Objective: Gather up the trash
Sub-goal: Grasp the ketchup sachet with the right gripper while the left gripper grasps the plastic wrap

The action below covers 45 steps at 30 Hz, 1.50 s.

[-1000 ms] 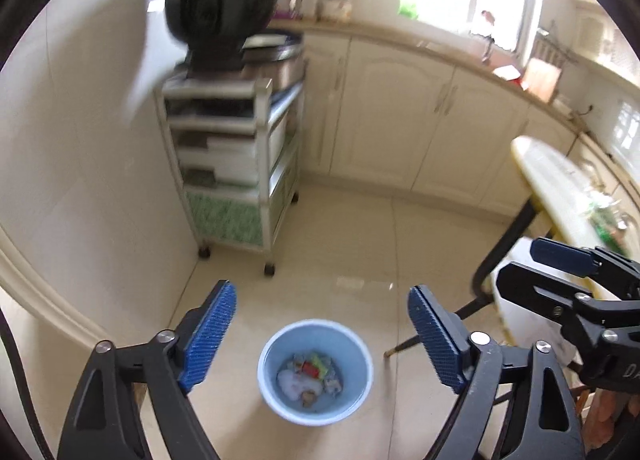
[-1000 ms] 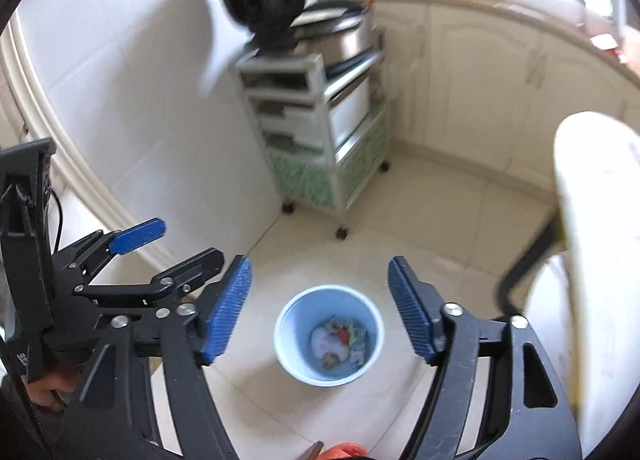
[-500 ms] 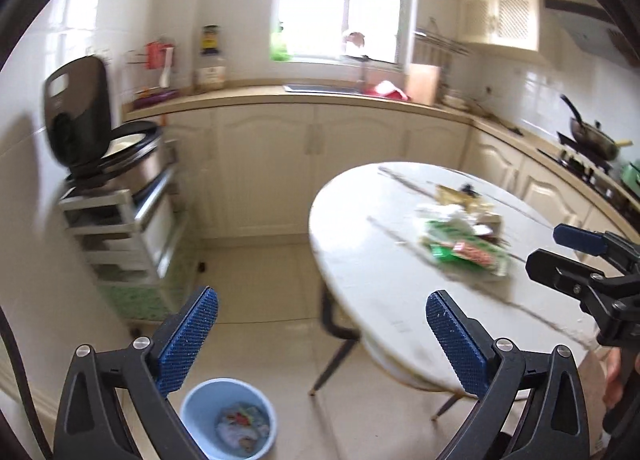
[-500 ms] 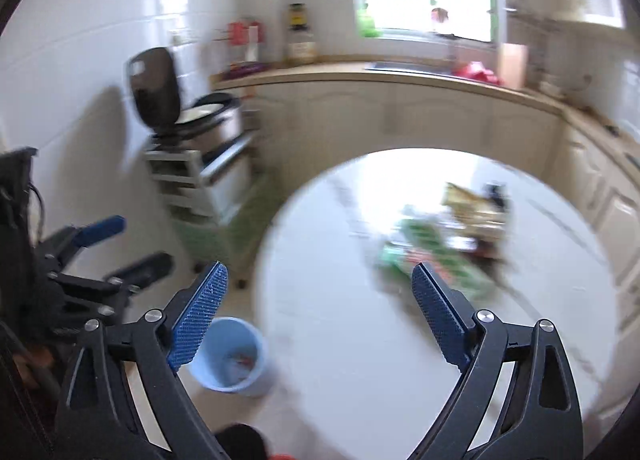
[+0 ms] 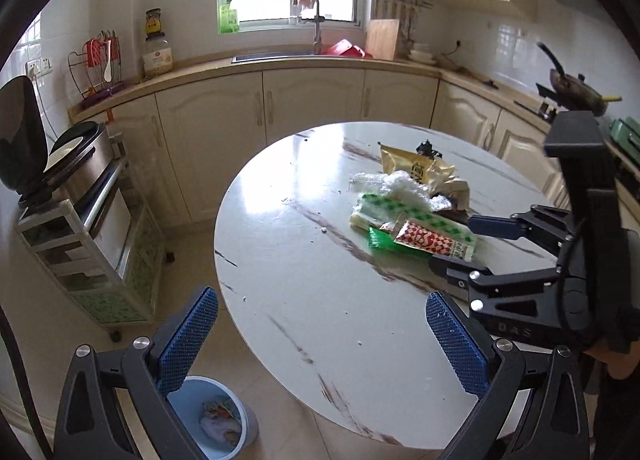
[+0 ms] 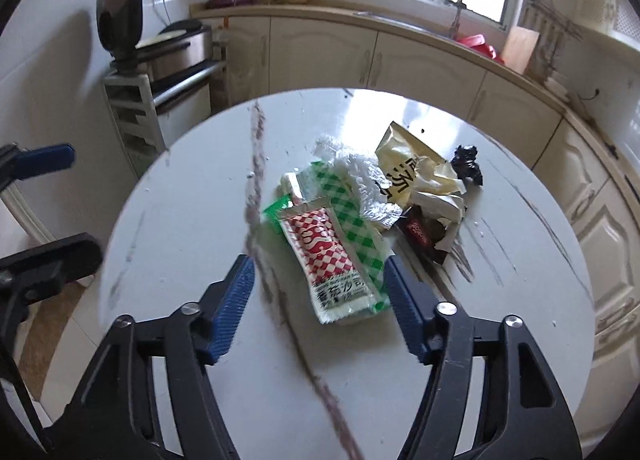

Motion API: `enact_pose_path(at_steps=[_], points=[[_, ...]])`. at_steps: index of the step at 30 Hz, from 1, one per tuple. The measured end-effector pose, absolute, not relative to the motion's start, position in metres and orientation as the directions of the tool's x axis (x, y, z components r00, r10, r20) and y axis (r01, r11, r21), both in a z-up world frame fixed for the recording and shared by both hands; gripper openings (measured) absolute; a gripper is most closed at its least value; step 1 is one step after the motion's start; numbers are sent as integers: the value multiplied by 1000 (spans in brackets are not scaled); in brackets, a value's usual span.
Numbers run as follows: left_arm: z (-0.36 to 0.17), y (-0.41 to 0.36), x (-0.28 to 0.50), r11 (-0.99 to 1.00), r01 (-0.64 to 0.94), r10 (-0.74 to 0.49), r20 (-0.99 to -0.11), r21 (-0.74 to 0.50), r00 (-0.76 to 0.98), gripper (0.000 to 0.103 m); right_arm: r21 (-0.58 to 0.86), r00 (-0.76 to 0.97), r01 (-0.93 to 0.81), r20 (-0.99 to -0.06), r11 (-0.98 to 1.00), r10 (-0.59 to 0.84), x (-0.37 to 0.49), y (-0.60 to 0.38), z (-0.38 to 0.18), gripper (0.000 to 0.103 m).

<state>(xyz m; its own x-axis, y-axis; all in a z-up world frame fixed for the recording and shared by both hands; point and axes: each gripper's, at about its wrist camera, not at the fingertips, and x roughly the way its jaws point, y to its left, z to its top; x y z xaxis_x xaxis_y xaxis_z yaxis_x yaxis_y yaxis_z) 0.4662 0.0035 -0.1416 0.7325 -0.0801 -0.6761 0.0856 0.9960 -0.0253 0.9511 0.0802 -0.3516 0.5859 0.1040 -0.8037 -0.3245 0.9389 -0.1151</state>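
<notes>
While blue bin (image 5: 218, 422) is being shown only by left wrist view, below wide-open, empty left gripper (image 5: 322, 344), right gripper (image 6: 320, 306), jaws just closing partway, empty, is being held near red-checked sachet (image 6: 326, 260).

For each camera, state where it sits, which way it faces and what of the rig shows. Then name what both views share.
Left wrist: sits behind the open left gripper, looking down across the round table toward the window; the blue bin sits on the floor below, the right gripper enters from the right.
Right wrist: sits behind the right gripper, looking down at the red-checked sachet; nothing is held; the left gripper shows at the left edge.
Shared: table, wrapper pile, sink counter.
</notes>
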Motion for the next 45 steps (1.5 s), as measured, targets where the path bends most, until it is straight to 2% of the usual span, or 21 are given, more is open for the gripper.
enact_pose_path(at_steps=[2, 9, 13, 16, 19, 24, 30, 35, 40, 41, 42, 45], points=[[-143, 6, 473, 996, 83, -70, -680, -13, 730, 102, -116, 570, -335, -815, 935, 103, 957, 79, -360, 42], [-161, 0, 499, 996, 90, -82, -695, -24, 715, 102, -103, 551, -369, -824, 924, 128, 962, 67, -371, 33], [-167, -6, 511, 995, 102, -80, -701, -11, 709, 102, -26, 548, -384, -811, 923, 205, 958, 56, -366, 19], [-172, -9, 517, 994, 105, -82, -706, -12, 703, 102, 49, 528, -377, -809, 925, 258, 958, 45, -365, 17], [-175, -14, 523, 993, 119, -93, -712, -13, 696, 102, 100, 532, -361, -794, 927, 293, 958, 36, -363, 5], [-175, -26, 536, 988, 155, -103, -707, 8, 700, 102, 127, 559, -346, -768, 930, 313, 948, 23, -352, 4], [-177, -50, 580, 978, 209, -152, -694, -2, 703, 102, 97, 630, -266, -736, 959, 249, 933, -11, -331, 4], [-192, -72, 634, 975, 213, -107, -716, 59, 690, 102, 112, 639, -204, -737, 973, 219, 929, -42, -333, 4], [-212, -79, 675, 979, 199, -101, -742, 43, 663, 98, 138, 630, -165, -747, 977, 212, 927, -67, -342, 4], [-217, -80, 682, 977, 214, -127, -755, 19, 644, 88, 143, 629, -158, -748, 977, 211, 927, -72, -344, 4], [-219, -80, 689, 974, 227, -149, -765, -4, 627, 69, 144, 628, -152, -750, 978, 208, 928, -74, -345, 4], [-226, -79, 701, 964, 257, -209, -773, -62, 599, 37, 155, 627, -138, -751, 978, 207, 928, -81, -347, 4]])
